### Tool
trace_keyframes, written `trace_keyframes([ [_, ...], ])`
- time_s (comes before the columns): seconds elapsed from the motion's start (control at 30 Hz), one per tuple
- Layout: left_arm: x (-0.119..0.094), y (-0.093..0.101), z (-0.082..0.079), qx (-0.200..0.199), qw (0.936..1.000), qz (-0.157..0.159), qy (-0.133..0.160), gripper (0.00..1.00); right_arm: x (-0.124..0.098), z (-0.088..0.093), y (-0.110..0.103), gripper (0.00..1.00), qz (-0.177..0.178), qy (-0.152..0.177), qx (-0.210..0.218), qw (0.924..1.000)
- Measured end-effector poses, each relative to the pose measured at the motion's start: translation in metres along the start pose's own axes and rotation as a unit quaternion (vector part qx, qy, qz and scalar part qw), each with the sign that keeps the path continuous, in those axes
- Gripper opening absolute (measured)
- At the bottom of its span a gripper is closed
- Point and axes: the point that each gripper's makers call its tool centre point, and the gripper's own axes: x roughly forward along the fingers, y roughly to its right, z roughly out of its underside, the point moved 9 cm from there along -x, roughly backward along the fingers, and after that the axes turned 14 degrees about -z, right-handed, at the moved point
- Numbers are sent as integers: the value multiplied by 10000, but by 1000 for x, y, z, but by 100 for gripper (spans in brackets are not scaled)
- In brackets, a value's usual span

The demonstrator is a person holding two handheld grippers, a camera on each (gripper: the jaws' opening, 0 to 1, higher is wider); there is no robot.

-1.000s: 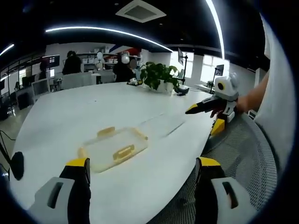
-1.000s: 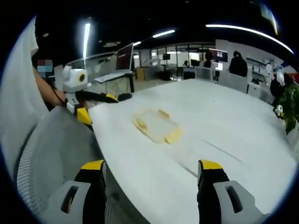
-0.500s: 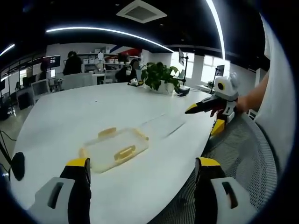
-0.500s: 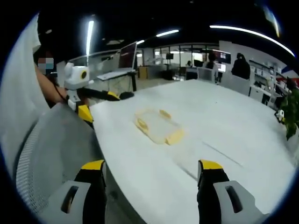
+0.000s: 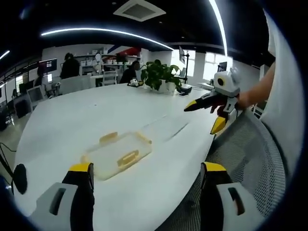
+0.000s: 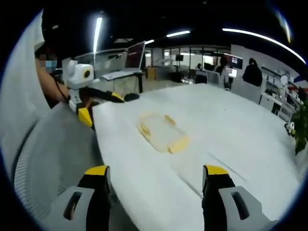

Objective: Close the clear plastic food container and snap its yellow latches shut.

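Observation:
A clear plastic container (image 5: 118, 154) with yellow latches lies flat on the white table (image 5: 72, 120), just beyond my left gripper (image 5: 147, 168), whose jaws stand wide apart with nothing between them. A faint clear sheet, maybe the lid (image 5: 166, 129), lies to the container's right. In the right gripper view the container (image 6: 161, 132) sits mid-table, ahead of my right gripper (image 6: 156, 169), which is open and empty. The right gripper (image 5: 203, 115) hovers open by the table's edge, held by a hand. The left gripper (image 6: 102, 108) shows open at the table's near corner.
A grey mesh chair back (image 5: 240, 159) lies under both grippers; it appears as chair mesh (image 6: 53, 154) too. A potted plant (image 5: 161, 74) stands at the table's far side. People sit at desks (image 5: 72, 65) behind. A black round object (image 5: 19, 175) is at the left edge.
Both cameras have shifted slightly. In the left gripper view the right gripper sits a little higher and further left. The container has stayed put.

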Motion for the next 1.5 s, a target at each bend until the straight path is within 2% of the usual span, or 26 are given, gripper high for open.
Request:
trace_keyframes([
  [0.33, 4, -12, 0, 115, 9999, 25, -105, 90, 4, -8, 8, 76, -123, -147, -146, 9997],
  [0.8, 10, -16, 2, 413, 9987, 118, -283, 88, 14, -17, 18, 76, -256, -287, -368, 9986],
  [1.5, 20, -23, 5, 593, 9971, 171, -453, 86, 31, -26, 27, 75, -431, -463, -545, 9965],
])
